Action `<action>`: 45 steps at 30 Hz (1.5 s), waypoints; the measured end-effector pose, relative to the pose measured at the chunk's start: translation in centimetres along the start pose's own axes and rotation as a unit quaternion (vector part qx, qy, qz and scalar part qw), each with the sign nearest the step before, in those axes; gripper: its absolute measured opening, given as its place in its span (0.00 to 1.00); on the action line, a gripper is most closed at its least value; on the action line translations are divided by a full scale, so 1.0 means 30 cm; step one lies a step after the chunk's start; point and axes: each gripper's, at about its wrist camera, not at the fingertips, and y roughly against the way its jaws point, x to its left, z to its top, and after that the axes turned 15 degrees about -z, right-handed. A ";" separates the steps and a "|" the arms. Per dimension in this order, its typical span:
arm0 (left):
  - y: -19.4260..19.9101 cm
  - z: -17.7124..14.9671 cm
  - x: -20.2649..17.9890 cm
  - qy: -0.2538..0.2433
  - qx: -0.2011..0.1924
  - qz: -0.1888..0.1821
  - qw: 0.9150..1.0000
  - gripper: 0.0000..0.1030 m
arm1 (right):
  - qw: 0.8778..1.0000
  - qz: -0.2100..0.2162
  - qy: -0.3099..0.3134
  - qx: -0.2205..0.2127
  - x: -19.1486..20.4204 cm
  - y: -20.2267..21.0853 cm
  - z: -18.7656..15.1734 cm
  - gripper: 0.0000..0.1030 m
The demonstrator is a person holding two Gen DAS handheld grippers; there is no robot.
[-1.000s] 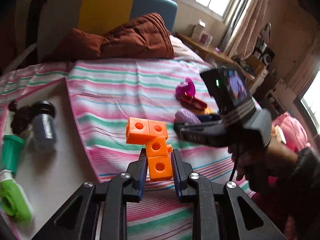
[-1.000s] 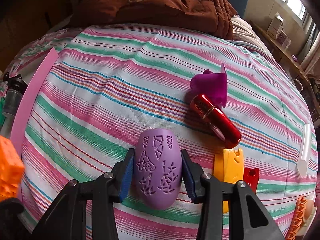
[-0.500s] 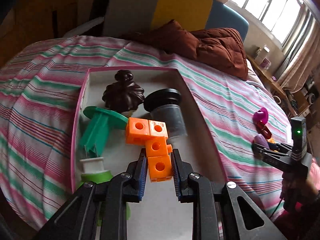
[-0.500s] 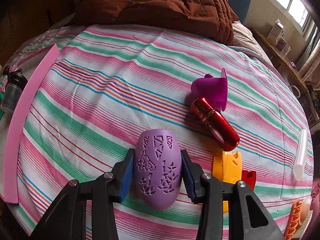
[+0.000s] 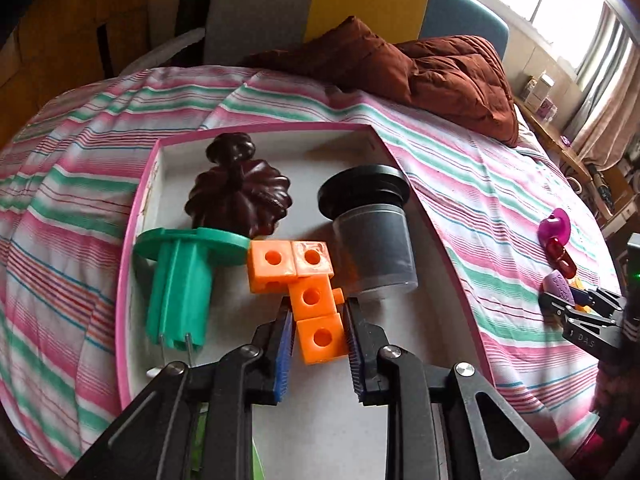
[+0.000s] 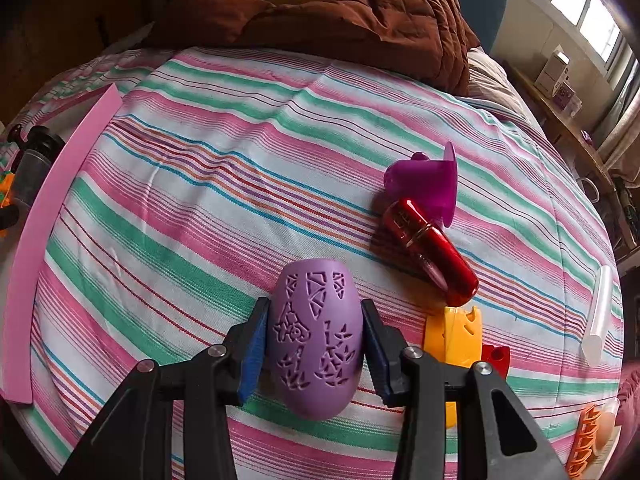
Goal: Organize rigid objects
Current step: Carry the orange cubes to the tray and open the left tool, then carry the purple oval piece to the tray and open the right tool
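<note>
Your left gripper [image 5: 318,334], jaws just easing apart, has the orange blocks [image 5: 304,286] loose over the pink tray [image 5: 132,216]; they may knock the green spool [image 5: 180,288] beside them, while your right gripper [image 6: 314,344] clamps the purple egg [image 6: 316,336]

Daylight enters through the windows [image 5: 560,12] at the upper right of both views, and the panes are blown out to near white. The striped bedspread [image 6: 248,168] is evenly and softly lit; the left and upper-left corners fall into deep shade. Shadows are faint and diffuse, a soft one lying under the red tube [image 6: 430,246] and beside the dark jar [image 5: 374,252] in the tray [image 5: 132,224]. Small highlights glint on the red tube. Fisheye distortion bends the stripes and bulges the bed, with black vignetting in the corners. Focus is fairly sharp at centre and softer toward the rims.
</note>
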 end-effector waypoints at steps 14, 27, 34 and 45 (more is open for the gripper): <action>0.134 -0.050 -0.041 -0.026 -0.048 0.014 0.998 0.38 | 1.000 -0.007 0.006 -0.005 0.008 0.007 -0.005 0.43; 0.203 -0.138 -0.063 -0.034 -0.049 0.016 0.998 0.39 | 1.000 -0.015 0.011 -0.010 0.017 0.010 -0.007 0.42; 0.218 -0.165 -0.055 -0.031 -0.048 0.019 0.998 0.39 | 0.999 -0.024 0.018 -0.017 0.023 0.013 -0.008 0.42; 0.243 -0.178 -0.045 -0.030 -0.052 0.023 0.998 0.39 | 0.999 -0.036 0.028 -0.020 0.032 0.019 -0.006 0.42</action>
